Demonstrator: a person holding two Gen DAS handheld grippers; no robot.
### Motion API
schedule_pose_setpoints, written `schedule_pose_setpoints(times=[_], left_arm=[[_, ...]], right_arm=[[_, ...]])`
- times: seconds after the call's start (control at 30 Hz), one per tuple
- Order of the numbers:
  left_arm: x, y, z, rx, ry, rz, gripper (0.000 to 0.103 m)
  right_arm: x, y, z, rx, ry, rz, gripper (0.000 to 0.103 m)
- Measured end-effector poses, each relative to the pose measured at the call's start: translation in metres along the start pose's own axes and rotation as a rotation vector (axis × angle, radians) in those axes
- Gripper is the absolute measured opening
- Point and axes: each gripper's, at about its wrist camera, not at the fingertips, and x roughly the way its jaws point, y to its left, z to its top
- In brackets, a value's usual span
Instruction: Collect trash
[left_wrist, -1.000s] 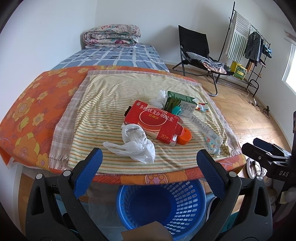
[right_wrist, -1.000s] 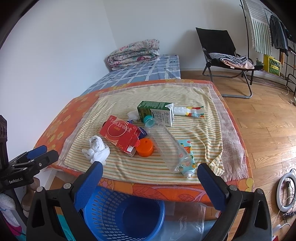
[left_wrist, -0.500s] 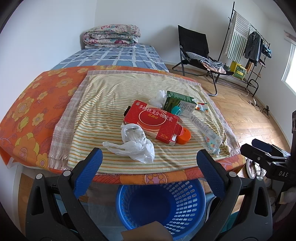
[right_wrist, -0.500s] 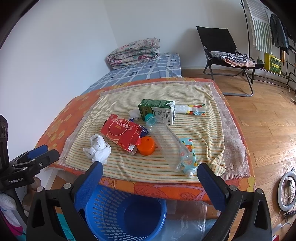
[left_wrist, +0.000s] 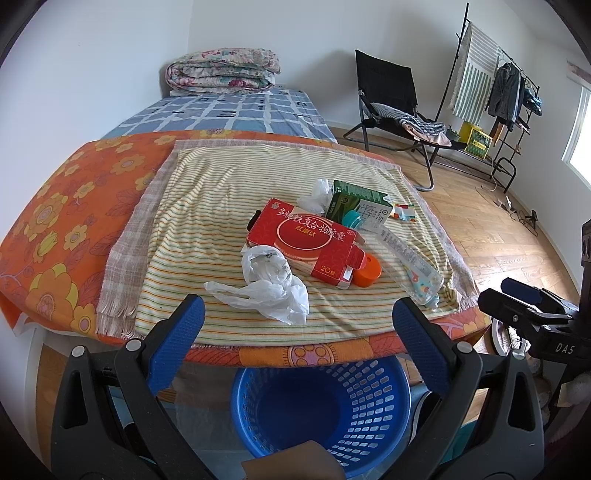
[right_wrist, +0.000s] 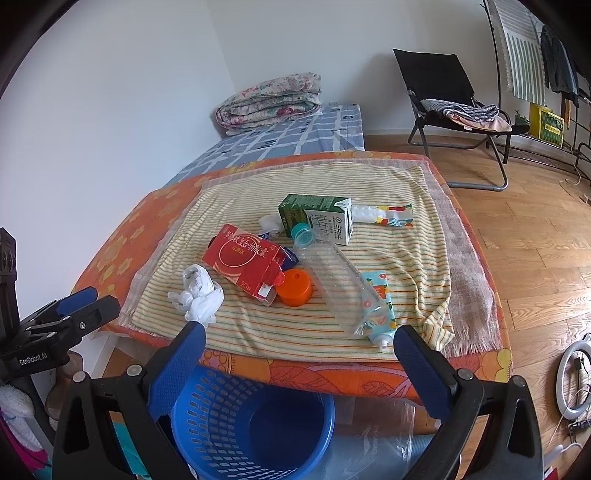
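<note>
Trash lies on a striped cloth (left_wrist: 229, 192) on the table: a crumpled white plastic bag (left_wrist: 271, 286) (right_wrist: 199, 297), a red box (left_wrist: 304, 245) (right_wrist: 245, 262), an orange lid (left_wrist: 367, 273) (right_wrist: 294, 287), a clear bottle (left_wrist: 410, 266) (right_wrist: 338, 282), a green carton (left_wrist: 360, 208) (right_wrist: 319, 219), a tube (right_wrist: 380, 306) and a wrapper (right_wrist: 384, 216). A blue basket (left_wrist: 321, 406) (right_wrist: 251, 424) stands on the floor under the near edge. My left gripper (left_wrist: 295, 325) and right gripper (right_wrist: 299, 349) are both open and empty, held before the table edge above the basket.
An orange flowered cover (left_wrist: 62, 221) lies under the cloth. A bed with a folded quilt (left_wrist: 221, 72) is behind. A black folding chair (left_wrist: 395, 99), a clothes rack (left_wrist: 506, 85) and a ring light (right_wrist: 574, 380) stand on the wooden floor to the right.
The right gripper has moved slightly forward and left toward the table. The left gripper has barely shifted. Nothing on the table has moved.
</note>
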Motion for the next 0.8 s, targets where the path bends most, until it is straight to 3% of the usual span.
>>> schedule_pose_setpoints(times=[0.8], left_arm=[[0.013,0.008,-0.008,-0.023,0.048,0.005,0.103]], right_arm=[[0.016,-0.004,0.004,-0.008,0.047,0.013,0.103]])
